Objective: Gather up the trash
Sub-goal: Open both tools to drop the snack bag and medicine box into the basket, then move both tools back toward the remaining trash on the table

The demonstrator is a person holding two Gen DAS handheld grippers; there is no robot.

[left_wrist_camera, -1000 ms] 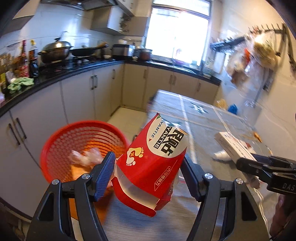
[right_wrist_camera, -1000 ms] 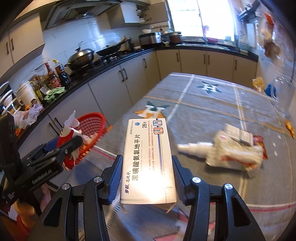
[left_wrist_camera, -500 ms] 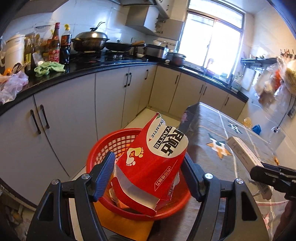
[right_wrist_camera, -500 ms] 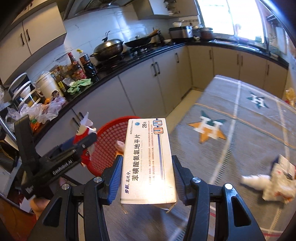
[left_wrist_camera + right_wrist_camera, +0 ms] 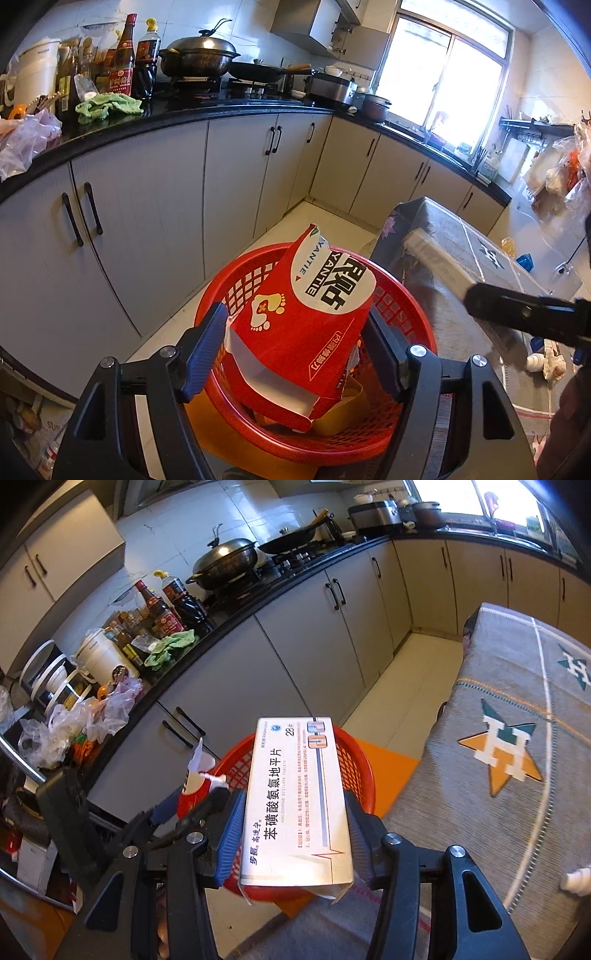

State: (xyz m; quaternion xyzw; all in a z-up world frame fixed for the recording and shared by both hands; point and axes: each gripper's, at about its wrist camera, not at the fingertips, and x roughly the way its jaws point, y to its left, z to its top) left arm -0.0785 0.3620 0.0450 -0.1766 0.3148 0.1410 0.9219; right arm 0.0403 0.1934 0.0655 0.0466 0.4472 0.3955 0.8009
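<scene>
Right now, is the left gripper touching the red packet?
Touching. In the left wrist view both blue pads of the left gripper press against the sides of the red packet, holding it over the red basket.

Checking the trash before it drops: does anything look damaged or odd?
The red packet in the left claw is torn open, its bottom flap hanging ragged above the red basket. The white box's near end is also open.

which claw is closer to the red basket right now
Left. The left claw holds its red pouch directly over the red basket; the right claw sits beside it, toward the table.
</scene>
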